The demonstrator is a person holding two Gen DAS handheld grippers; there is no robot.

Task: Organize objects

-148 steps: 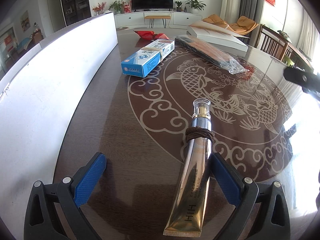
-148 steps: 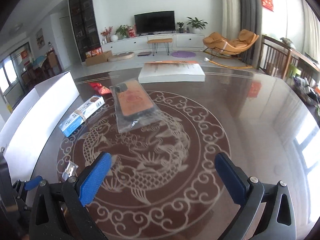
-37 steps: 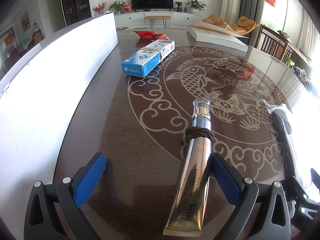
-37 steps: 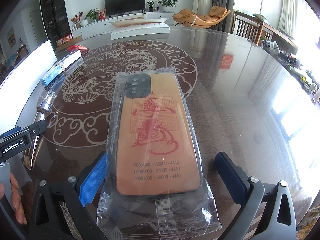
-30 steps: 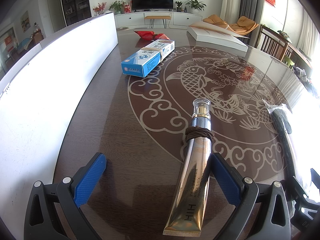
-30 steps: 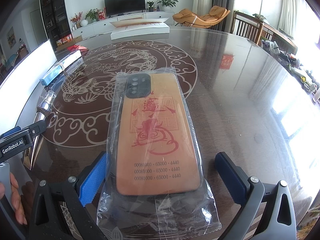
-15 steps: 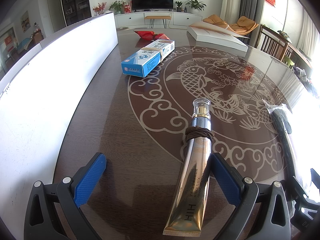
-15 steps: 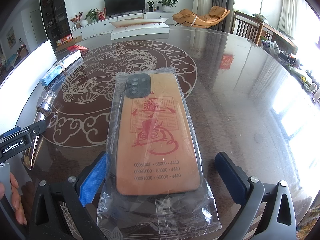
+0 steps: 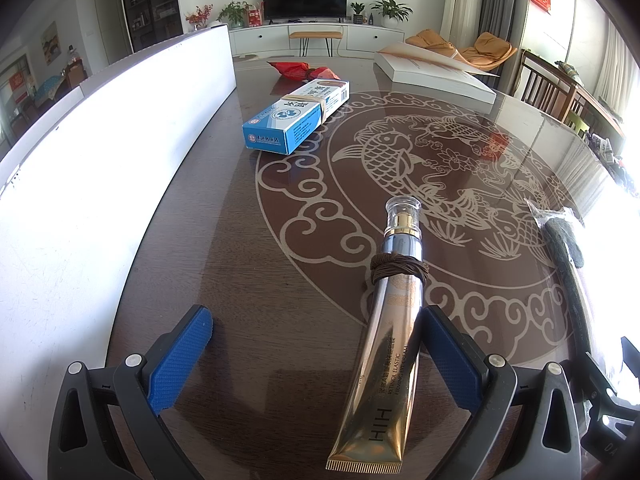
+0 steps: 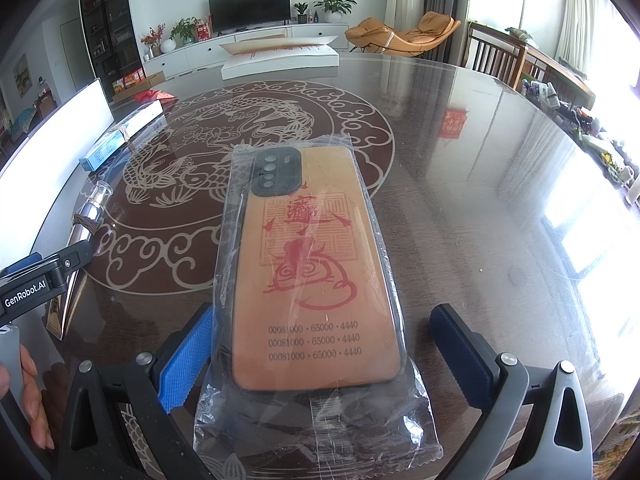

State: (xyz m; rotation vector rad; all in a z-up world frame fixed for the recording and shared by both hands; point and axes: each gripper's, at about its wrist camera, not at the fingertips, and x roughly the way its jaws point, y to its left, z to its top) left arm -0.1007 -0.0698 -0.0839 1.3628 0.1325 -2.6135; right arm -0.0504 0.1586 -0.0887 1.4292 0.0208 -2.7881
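Observation:
A gold cream tube (image 9: pixel 390 340) with a brown hair tie around its neck lies on the table between the open fingers of my left gripper (image 9: pixel 316 356), close to the right finger. An orange phone case in a clear plastic bag (image 10: pixel 310 272) lies flat on the table between the open fingers of my right gripper (image 10: pixel 324 356), its left edge by the left pad. The tube also shows at the left of the right wrist view (image 10: pixel 86 216). The bagged case shows edge-on at the right of the left wrist view (image 9: pixel 568 264).
A blue and white box (image 9: pixel 298 118) and a red wrapper (image 9: pixel 298 71) lie farther back. A long white box (image 9: pixel 96 168) runs along the table's left side. A flat white box (image 9: pixel 434 73) sits at the far edge. The left gripper's body (image 10: pixel 38 284) is to the right gripper's left.
Since about five seconds ago the bagged phone case has come from mid-table to lie between my right gripper's fingers. Over the last second nothing has moved.

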